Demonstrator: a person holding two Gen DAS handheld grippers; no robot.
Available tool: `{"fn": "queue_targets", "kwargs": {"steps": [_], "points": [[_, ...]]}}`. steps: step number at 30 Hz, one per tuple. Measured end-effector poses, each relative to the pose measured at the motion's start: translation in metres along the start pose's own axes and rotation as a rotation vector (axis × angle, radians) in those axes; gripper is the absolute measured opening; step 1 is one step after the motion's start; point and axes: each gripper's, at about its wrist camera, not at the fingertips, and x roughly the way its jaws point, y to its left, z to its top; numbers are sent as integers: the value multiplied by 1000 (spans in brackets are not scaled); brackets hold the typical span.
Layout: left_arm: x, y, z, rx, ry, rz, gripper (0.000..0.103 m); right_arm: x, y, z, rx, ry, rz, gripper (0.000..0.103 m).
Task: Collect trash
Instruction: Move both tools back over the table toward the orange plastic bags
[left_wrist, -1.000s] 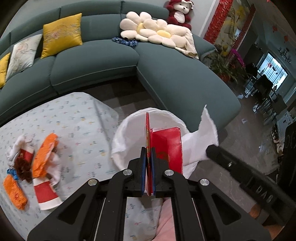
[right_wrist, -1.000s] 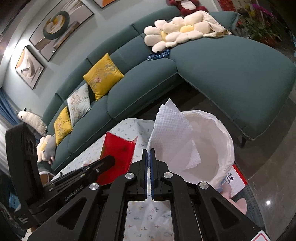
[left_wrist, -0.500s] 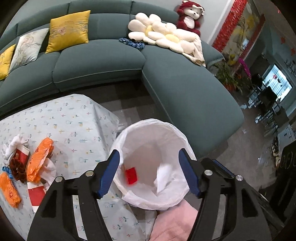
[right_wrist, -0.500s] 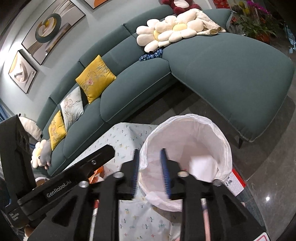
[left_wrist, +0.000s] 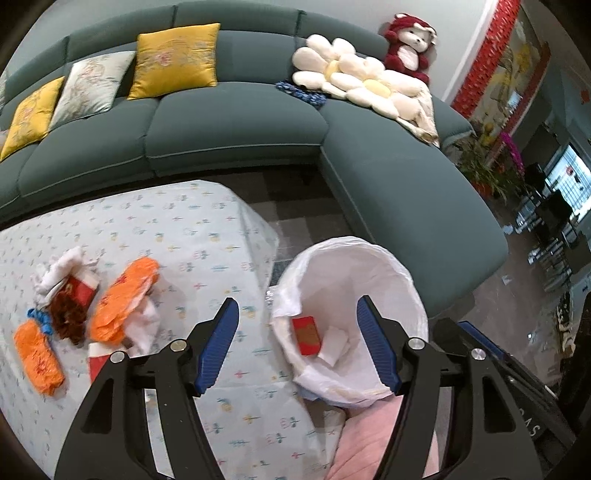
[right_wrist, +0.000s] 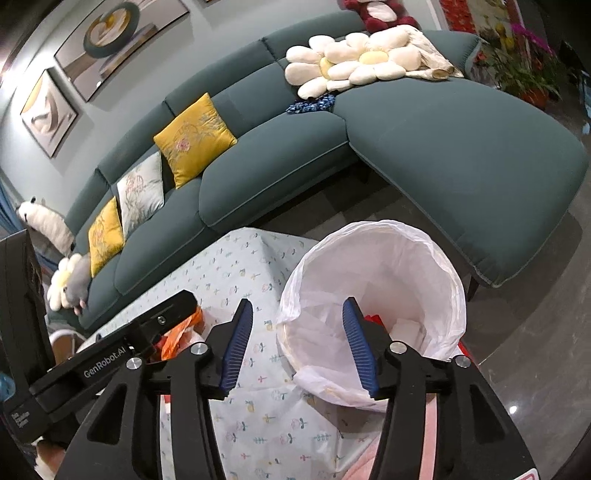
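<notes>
Your left gripper stands wide apart and empty above the bin's near rim. Your right gripper's jaws are opening, nothing between them. The red packet and white tissue lie in the bin (white-lined). More trash sits on the table.

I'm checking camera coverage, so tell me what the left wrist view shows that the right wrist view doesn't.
Only the left wrist view shows the whole trash pile on the tablecloth, plus the red packet lying flat in the bin.

Only the right wrist view shows the wall pictures and the left claw from the side.

Both show the white-lined bin, white paper inside it, the teal sofa, and the viewing claw's own empty jaws; the right claw is opening.
</notes>
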Motion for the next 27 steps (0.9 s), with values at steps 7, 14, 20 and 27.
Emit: {"fn": "queue_targets", "kwargs": {"steps": [7,14,20,27], "points": [[-23,45,-15,-72,-36,72,68,3,30,-15,-67,29,15,56],[-43,98,-33,-162,-52,151,79,9,74,-35,-153,66,38,60],[-60,148,-50,-279,-65,203,86,13,108,-49,-221,97,55,62],[-74,208,-77,-396,-64,288,87,24,138,-63,-257,132,70,64]]}}
